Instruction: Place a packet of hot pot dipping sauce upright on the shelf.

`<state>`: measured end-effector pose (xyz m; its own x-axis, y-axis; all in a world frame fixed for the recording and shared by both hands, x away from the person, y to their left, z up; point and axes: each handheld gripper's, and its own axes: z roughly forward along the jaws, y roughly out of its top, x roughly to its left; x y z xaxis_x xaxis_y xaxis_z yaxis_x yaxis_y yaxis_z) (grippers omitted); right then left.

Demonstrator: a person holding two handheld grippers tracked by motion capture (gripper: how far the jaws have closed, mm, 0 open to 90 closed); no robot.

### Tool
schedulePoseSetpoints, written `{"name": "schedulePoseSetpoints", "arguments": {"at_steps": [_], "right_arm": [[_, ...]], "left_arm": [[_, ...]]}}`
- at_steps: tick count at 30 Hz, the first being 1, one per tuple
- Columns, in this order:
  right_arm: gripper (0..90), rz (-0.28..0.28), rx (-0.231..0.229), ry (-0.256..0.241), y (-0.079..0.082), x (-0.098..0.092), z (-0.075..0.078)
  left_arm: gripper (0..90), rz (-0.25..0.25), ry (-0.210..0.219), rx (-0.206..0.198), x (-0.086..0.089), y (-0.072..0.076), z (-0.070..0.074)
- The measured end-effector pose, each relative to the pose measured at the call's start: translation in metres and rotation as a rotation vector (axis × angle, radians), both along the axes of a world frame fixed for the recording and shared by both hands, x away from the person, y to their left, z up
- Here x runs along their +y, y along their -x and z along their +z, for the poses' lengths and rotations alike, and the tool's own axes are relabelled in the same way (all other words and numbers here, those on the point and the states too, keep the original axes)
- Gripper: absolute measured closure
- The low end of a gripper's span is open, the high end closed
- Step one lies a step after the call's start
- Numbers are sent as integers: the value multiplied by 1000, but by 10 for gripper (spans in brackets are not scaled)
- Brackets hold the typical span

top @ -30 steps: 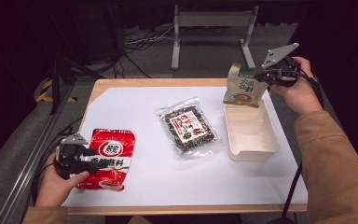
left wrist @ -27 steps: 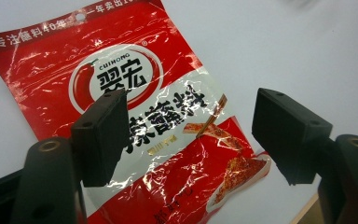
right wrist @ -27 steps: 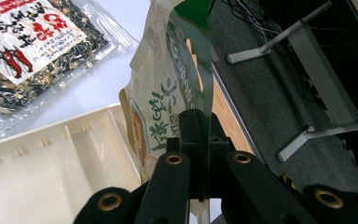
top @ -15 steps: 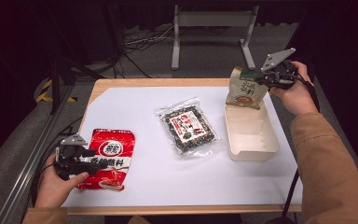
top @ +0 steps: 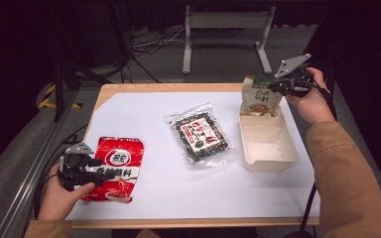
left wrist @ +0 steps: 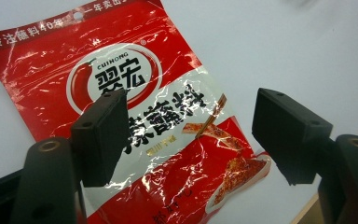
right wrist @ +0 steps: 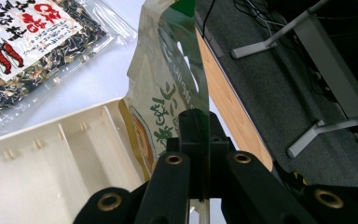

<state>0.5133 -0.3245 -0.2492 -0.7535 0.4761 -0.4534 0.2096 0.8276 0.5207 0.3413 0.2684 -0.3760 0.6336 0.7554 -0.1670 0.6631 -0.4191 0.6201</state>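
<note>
my right gripper (top: 284, 85) has its jaws pressed together on the edge of a tan and green paper snack pouch (top: 259, 95), and in the right gripper view that pouch (right wrist: 168, 88) runs edge-on between the two black jaws. i hold the pouch upright at the far right of the table, its bottom at the far end of a cream rectangular plastic tray (top: 268, 141); whether it touches the tray floor i cannot tell. the tray (right wrist: 51, 154) shows ribbed inner walls, and it lies along the right side of the white table sheet (top: 154, 119), long axis near to far.

my left gripper (top: 92, 168) sits at the near left, jaws spread, over the left edge of a flat red glossy seasoning packet with white chinese lettering (top: 113, 168). in the left gripper view the packet (left wrist: 135, 116) lies flat on the sheet between and beyond the jaws, one jaw over its print and the other off past its edge; i cannot tell whether either jaw touches it.

between the two, near the middle of the sheet, lies a clear plastic bag of dark dried seaweed with a red and white label (top: 200, 134), tilted, just left of the tray and well apart from the red packet.
</note>
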Motion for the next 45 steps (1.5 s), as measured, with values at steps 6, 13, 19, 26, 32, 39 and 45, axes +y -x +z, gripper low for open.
{"name": "schedulePoseSetpoints", "arguments": {"at_steps": [6, 13, 19, 26, 32, 39, 45], "right_arm": [[895, -5, 30, 27, -2, 3, -8], [895, -22, 65, 13, -6, -1, -23], [889, -36, 110, -3, -7, -2, -33], [858, -83, 131, -44, -7, -2, -37], [684, -111, 108, -54, -6, 0, -37], [513, -142, 44, -101, -2, -2, -32], [482, -155, -13, -139, 7, -2, -23]], "left_arm": [[276, 2, 3, -4, 0, -1, 0], [276, 0, 3, 3, 0, -2, 0], [276, -3, 1, 6, -2, -2, -1], [275, -4, 0, 4, -3, -3, 0], [265, -4, -1, -3, -2, -4, 0], [243, 5, -3, -4, -3, -7, 1], [227, 13, -2, -25, -2, -11, 5]]}}
